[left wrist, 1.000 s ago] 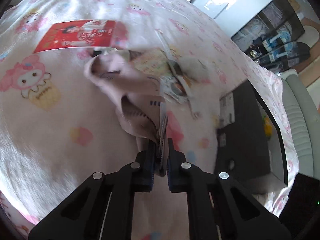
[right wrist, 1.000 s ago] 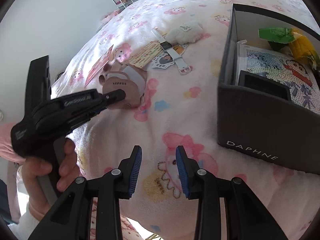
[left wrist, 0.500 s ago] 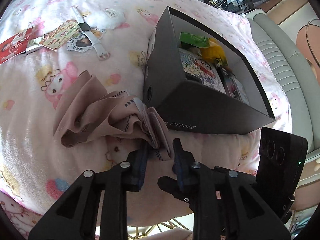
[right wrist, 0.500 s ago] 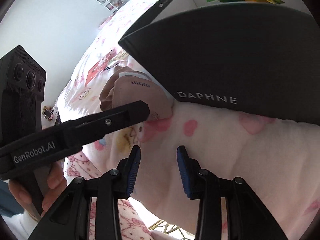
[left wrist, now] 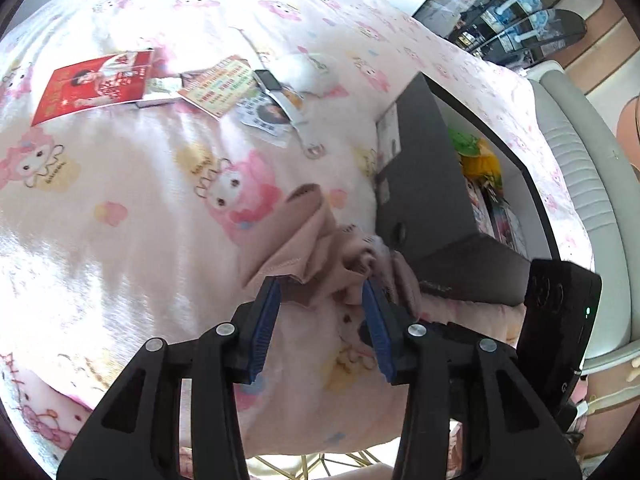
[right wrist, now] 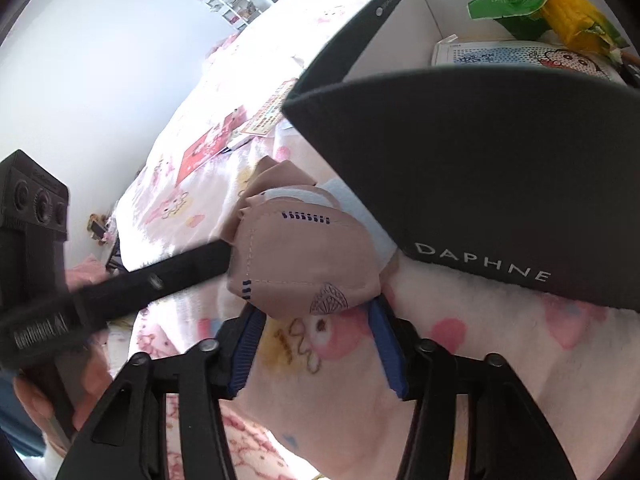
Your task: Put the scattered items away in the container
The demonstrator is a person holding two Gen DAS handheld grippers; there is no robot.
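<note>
A dusty-pink face mask [left wrist: 316, 248] lies crumpled on the pink cartoon blanket, against the near corner of the dark grey DAPHNE box [left wrist: 424, 184]. My left gripper [left wrist: 322, 288] has its jaws opening; the mask's edge sits at its fingertips, unpressed. In the right wrist view the mask [right wrist: 304, 256] bulges just above my right gripper [right wrist: 316, 312], whose jaws are closing around its lower edge without clearly pinching it. The left gripper's finger [right wrist: 180, 268] reaches the mask from the left. The box [right wrist: 480, 160] holds a green-and-yellow packet [right wrist: 552, 12] and a cartoon booklet [right wrist: 520, 56].
Farther up the blanket lie a red card [left wrist: 96, 84], a colourful card [left wrist: 220, 88], a white-strapped watch [left wrist: 280, 96], a photo badge [left wrist: 264, 114] and a white fluffy item [left wrist: 304, 72]. A grey sofa [left wrist: 580, 160] stands beyond the box. A hand [right wrist: 40, 400] holds the left gripper.
The left gripper carried the mask from the scattered cards to the box's corner, then opened and let it go. The right gripper moved in under the mask.
</note>
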